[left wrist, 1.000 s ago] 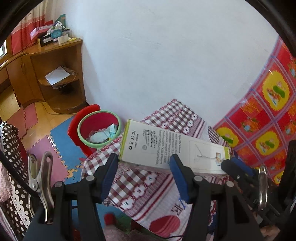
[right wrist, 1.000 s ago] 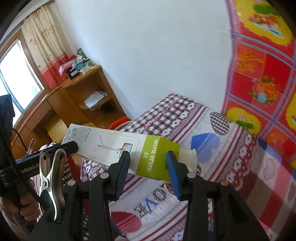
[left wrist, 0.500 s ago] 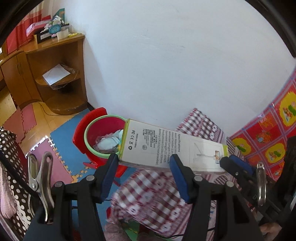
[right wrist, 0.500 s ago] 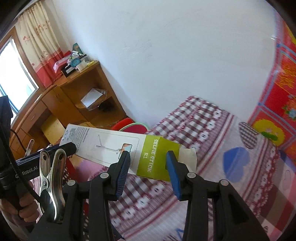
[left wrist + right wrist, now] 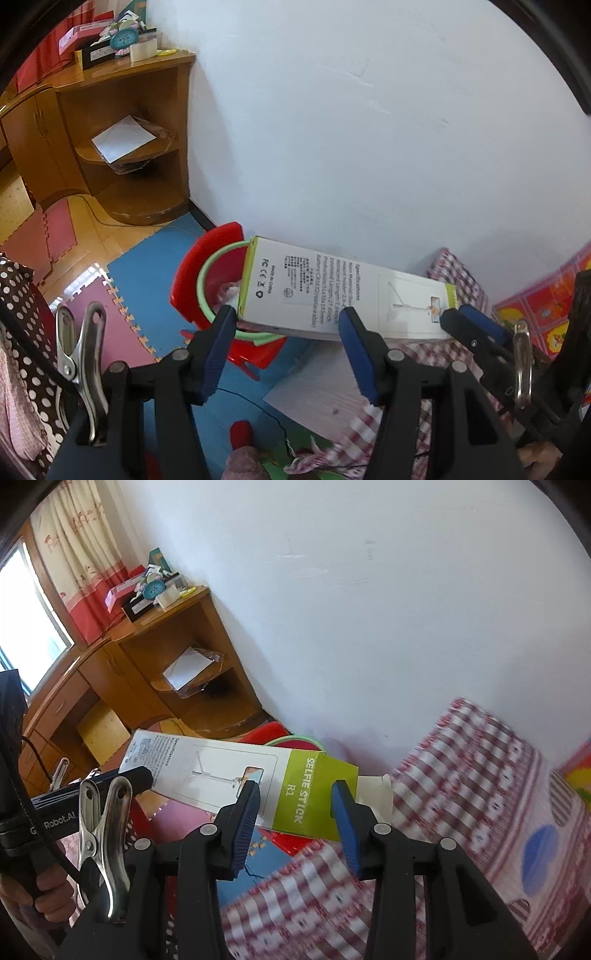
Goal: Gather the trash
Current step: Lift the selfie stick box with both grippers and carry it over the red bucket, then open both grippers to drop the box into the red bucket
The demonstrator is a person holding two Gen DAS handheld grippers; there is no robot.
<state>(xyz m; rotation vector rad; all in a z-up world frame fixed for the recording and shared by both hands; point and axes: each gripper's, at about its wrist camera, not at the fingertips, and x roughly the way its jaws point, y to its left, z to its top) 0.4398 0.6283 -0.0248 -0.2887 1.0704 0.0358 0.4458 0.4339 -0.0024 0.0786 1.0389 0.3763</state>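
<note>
One selfie-stick box (image 5: 343, 299), two carriers: the left hand-held gripper (image 5: 286, 334) clamps one end, the right hand-held gripper (image 5: 293, 801) clamps the green end. Since a second ago it has travelled off the bed (image 5: 480, 775), now over one red bin (image 5: 216, 280).

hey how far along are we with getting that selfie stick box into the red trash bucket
Done: the red bucket already holds some crumpled trash. In hand: the selfie stick box is gripped at both ends by the left gripper and right gripper, with its end over the bucket's rim. Left: release it into the bucket.
</note>
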